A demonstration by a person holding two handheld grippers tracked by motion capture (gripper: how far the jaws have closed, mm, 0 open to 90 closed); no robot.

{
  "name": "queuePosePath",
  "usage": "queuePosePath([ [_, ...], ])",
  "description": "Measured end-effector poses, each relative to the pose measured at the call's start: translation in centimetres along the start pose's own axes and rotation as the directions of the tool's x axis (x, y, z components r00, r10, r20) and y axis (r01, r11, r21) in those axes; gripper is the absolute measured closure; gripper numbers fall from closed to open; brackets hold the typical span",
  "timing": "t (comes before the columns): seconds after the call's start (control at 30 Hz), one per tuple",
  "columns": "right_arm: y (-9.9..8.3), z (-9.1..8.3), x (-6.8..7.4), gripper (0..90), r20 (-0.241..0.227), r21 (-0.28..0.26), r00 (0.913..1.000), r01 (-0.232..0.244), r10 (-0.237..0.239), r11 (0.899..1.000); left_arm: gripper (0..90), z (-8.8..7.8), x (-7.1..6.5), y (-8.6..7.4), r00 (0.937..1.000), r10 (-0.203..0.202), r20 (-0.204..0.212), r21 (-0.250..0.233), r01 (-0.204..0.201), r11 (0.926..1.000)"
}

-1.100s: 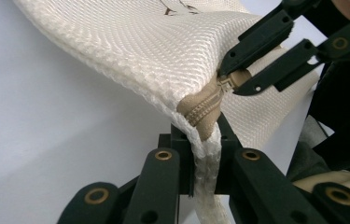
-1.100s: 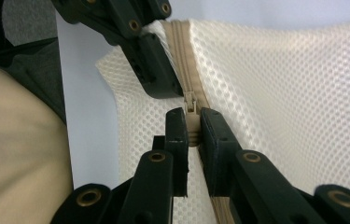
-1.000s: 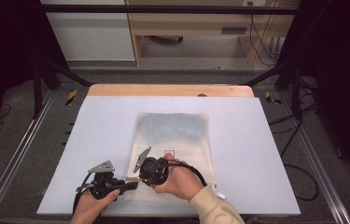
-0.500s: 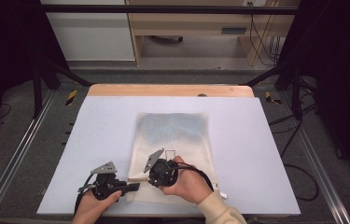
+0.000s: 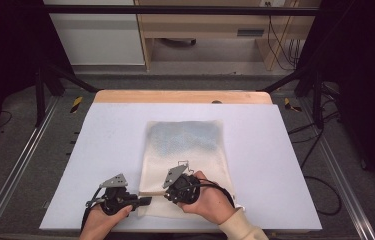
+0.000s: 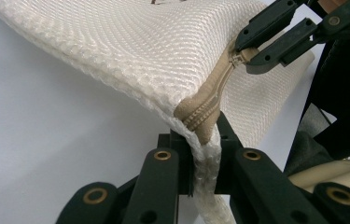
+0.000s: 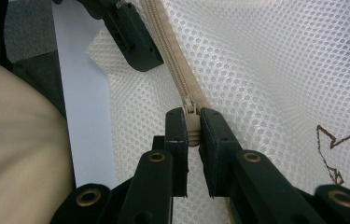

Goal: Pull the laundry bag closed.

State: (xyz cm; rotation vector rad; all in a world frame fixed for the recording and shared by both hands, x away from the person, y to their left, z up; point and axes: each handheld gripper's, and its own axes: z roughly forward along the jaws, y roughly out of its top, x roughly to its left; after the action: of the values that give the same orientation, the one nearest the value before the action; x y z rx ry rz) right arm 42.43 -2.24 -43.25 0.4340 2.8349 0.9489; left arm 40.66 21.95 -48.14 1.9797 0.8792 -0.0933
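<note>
A cream mesh bag (image 5: 185, 142) lies flat in the middle of the white table. Its beige zipper (image 7: 168, 60) runs along the bag's near edge. My left gripper (image 5: 145, 201) is at the bag's near left corner, shut on the fabric (image 6: 204, 140) beside the zipper's end (image 6: 205, 112). My right gripper (image 5: 169, 196) is just to its right over the same edge, shut (image 7: 192, 126) on the zipper pull (image 7: 192, 133). In the left gripper view the right gripper (image 6: 252, 53) pinches the pull (image 6: 238, 58). The left gripper's jaw (image 7: 135, 39) shows beside the zipper.
The white table top (image 5: 275, 150) has a wooden strip (image 5: 175, 96) along its far edge. Metal rails (image 5: 15, 170) run down both sides, and cables (image 5: 320, 185) lie on the floor at the right. A brown line mark (image 5: 182, 162) sits on the bag.
My right gripper has slid to the right along the bag's near edge with the zipper pull in its jaws. The left gripper has kept its hold on the corner.
</note>
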Motion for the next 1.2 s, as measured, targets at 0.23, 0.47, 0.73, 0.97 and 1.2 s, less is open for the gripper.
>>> queuePosePath([
  [0.23,-0.5,-0.2,0.1,81.9,-0.001,-0.005,0.9999,-0.017,0.017,1.0,82.5,0.1,-0.1,0.0,1.0,0.002,0.005,0.007,-0.002,1.0],
  [0.47,-1.1,-0.8,0.0,81.9,0.006,-0.015,0.9995,-0.032,0.032,0.999,82.6,0.2,-0.2,0.0,0.9999,0.005,0.009,0.011,-0.006,0.9999],
  [0.73,-1.6,-1.5,-0.1,81.9,0.018,-0.032,0.9989,-0.042,0.043,0.999,82.6,0.3,-0.2,0.0,0.9999,0.011,0.006,0.006,-0.011,0.9999],
  [0.97,-2.1,-1.7,-0.4,81.9,0.025,-0.036,0.9983,-0.051,0.052,0.998,82.5,0.3,-0.3,0.0,0.9999,0.016,0.003,0.009,-0.016,0.9998],
  [1.2,-2.4,-2.0,-0.6,81.9,0.028,-0.04,0.998,-0.057,0.058,0.998,82.5,0.5,-0.4,-0.1,0.9998,0.017,0.004,0.009,-0.017,0.9998],
])
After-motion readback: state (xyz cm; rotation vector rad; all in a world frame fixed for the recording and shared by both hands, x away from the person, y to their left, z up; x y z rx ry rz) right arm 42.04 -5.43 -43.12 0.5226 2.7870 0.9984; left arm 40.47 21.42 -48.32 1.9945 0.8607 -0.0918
